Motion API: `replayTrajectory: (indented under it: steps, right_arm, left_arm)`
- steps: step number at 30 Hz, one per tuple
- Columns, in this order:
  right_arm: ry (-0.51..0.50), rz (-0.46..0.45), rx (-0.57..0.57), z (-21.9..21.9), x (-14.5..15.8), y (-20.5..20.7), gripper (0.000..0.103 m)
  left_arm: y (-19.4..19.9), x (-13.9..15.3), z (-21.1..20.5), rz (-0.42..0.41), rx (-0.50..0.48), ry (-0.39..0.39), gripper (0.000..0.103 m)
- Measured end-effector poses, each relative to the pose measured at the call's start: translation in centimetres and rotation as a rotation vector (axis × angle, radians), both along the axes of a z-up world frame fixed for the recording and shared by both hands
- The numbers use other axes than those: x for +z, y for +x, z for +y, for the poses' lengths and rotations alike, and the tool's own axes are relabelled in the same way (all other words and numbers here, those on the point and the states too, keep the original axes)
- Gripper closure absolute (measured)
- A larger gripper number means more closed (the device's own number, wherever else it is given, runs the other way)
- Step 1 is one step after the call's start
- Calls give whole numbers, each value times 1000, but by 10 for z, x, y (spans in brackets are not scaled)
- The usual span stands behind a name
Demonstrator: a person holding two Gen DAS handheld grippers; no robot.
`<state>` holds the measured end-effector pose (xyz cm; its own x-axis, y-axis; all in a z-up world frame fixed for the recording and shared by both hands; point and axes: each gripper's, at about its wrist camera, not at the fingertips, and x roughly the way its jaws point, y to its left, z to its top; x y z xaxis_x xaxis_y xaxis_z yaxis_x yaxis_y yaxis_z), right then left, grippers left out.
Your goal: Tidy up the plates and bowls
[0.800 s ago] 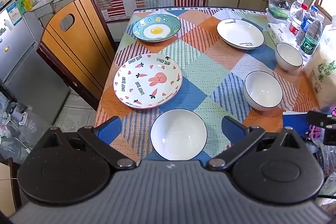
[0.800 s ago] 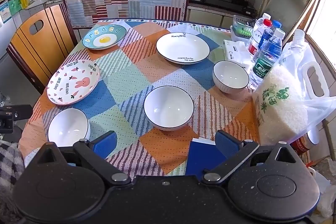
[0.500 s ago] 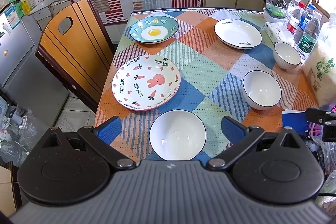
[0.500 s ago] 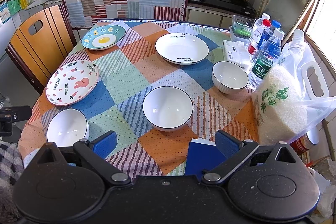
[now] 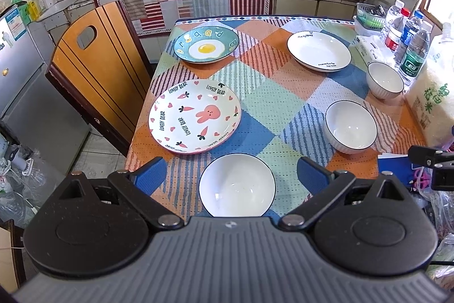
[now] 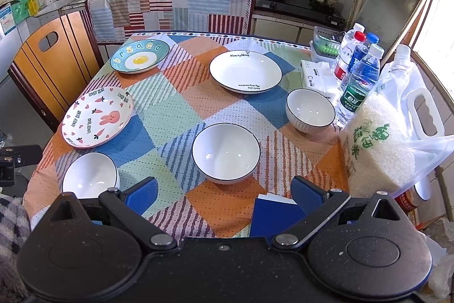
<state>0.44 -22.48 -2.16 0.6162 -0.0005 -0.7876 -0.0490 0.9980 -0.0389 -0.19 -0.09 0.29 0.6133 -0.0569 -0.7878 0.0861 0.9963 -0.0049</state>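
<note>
The left gripper (image 5: 231, 175) is being held wide open above the near white bowl (image 5: 237, 185), gripping nothing. The right gripper (image 6: 224, 192) is likewise being held open and empty before the middle bowl (image 6: 226, 157). Bunny plate (image 5: 195, 116), egg plate (image 5: 205, 45) and white plate (image 6: 245, 71) are lying apart on the checked tablecloth (image 5: 272, 95).

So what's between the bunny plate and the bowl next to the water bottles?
In the right wrist view, the middle bowl sits roughly between the bunny plate and the bowl by the bottles, a little nearer the camera; otherwise only tablecloth.
</note>
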Motion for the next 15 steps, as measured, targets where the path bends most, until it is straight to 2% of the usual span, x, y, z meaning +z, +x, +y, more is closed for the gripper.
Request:
replayTrajectory:
  steps: [8,15]
  right_arm:
    - [12,4,-12,-1,-3,8,2]
    - [7,-26,0,-4,3,30,2]
  left_arm:
    - [10,-1,-2,16,13,80,3]
    - [34,0,-14,14,-9,87,3]
